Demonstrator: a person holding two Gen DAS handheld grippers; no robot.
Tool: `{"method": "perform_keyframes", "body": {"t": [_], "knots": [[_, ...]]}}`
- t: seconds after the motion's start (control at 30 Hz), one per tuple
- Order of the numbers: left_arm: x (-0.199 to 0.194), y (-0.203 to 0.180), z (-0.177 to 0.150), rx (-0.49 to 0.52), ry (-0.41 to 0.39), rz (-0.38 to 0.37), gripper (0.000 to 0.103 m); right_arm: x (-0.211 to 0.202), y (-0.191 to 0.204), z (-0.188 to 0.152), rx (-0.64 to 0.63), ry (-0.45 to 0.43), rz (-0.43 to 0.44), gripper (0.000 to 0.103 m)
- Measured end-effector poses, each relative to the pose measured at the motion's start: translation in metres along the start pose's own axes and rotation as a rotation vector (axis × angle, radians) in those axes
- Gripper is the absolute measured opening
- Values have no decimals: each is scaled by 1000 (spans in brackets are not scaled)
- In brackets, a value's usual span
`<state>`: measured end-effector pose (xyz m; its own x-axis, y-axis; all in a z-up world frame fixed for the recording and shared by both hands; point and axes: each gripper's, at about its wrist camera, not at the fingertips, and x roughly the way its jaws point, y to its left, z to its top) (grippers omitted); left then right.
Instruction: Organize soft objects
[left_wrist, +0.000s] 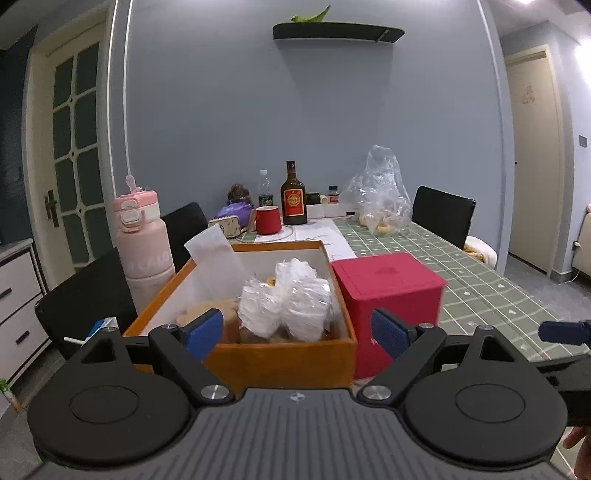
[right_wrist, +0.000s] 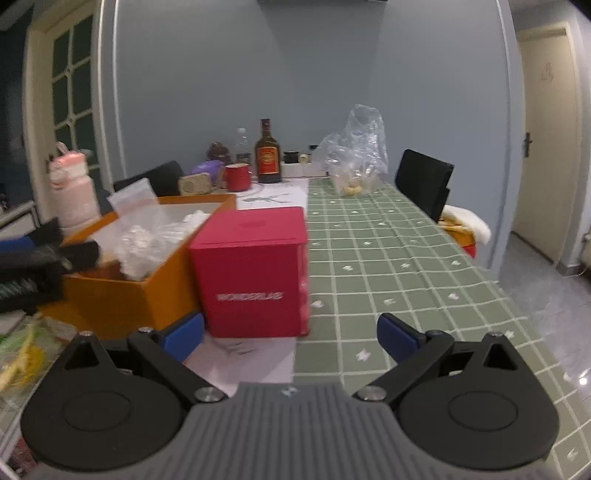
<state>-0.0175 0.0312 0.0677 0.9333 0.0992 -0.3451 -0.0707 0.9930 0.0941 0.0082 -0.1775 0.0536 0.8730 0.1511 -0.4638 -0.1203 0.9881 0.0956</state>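
An orange box (left_wrist: 280, 356) sits on the table with crinkled clear-plastic packets (left_wrist: 291, 299) and a flat translucent bag (left_wrist: 218, 258) inside. My left gripper (left_wrist: 297, 334) hovers at the box's near wall, jaws wide open, nothing between them. In the right wrist view the orange box (right_wrist: 122, 299) and its plastic packets (right_wrist: 147, 243) lie to the left. A red cube box (right_wrist: 255, 273) stands just ahead of my right gripper (right_wrist: 291, 338), which is open and empty. The red box (left_wrist: 391, 295) is right of the orange one.
A pink bottle (left_wrist: 146, 243) stands left of the orange box. At the table's far end are a red mug (left_wrist: 267, 219), a brown bottle (left_wrist: 293, 199) and a clear bag of snacks (left_wrist: 380, 199). Black chairs (left_wrist: 443, 214) flank the green checked tablecloth (right_wrist: 388, 266).
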Motion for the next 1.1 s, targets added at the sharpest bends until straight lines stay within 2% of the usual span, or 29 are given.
{"method": "perform_keyframes", "body": {"t": [0.17, 0.3, 0.5, 0.83, 1.1], "knots": [[-9, -7, -7, -14, 20, -6, 103, -16, 10, -6, -33, -23, 9, 98], [-21, -14, -13, -26, 10, 22, 103, -23, 10, -13, -22, -20, 19, 98], [-30, -16, -19, -61, 40, 1, 103, -32, 8, -18, -32, -28, 14, 98], [-48, -30, -19, -17, 13, 25, 103, -49, -1, -25, 1, -46, 12, 98], [-63, -38, -16, -36, -11, 17, 103, -68, -6, -23, -12, -81, -15, 98]]}}
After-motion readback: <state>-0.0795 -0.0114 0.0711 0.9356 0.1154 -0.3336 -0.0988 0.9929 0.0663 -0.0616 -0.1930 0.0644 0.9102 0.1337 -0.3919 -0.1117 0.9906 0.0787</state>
